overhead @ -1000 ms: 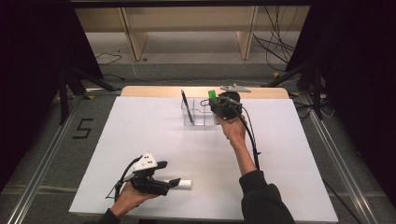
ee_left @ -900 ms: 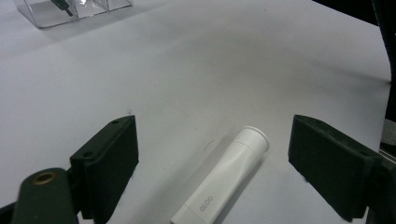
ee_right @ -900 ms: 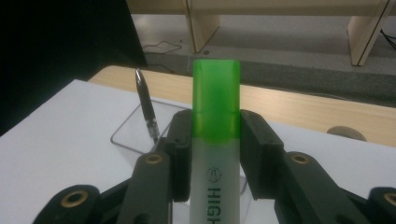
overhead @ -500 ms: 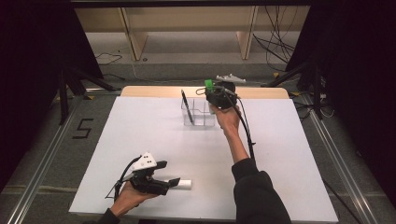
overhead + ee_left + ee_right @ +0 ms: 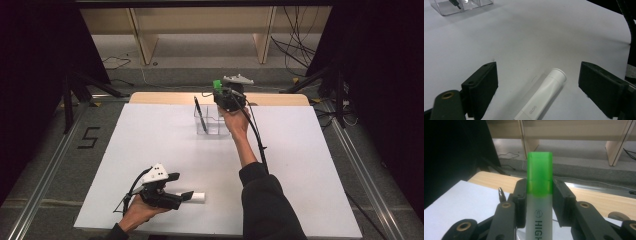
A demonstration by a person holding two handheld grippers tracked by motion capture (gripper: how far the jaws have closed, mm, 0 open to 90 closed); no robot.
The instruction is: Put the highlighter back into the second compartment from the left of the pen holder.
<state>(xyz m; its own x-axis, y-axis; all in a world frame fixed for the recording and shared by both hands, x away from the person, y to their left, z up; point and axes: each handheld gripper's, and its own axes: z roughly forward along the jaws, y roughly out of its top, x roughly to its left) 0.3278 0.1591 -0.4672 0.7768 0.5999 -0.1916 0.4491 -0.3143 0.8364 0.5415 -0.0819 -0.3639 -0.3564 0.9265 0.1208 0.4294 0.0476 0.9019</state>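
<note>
While the highlighter (image 5: 539, 195), light, hard and smooth, is gripped by the right gripper (image 5: 539, 202) below its cap, the left gripper (image 5: 537, 92) is held open around a glue stick (image 5: 542, 96).

Green-capped highlighter (image 5: 539, 202) pinched upright, cap up, above clear organiser (image 5: 212, 125), white glue stick (image 5: 544, 96) lying flat on table
</note>
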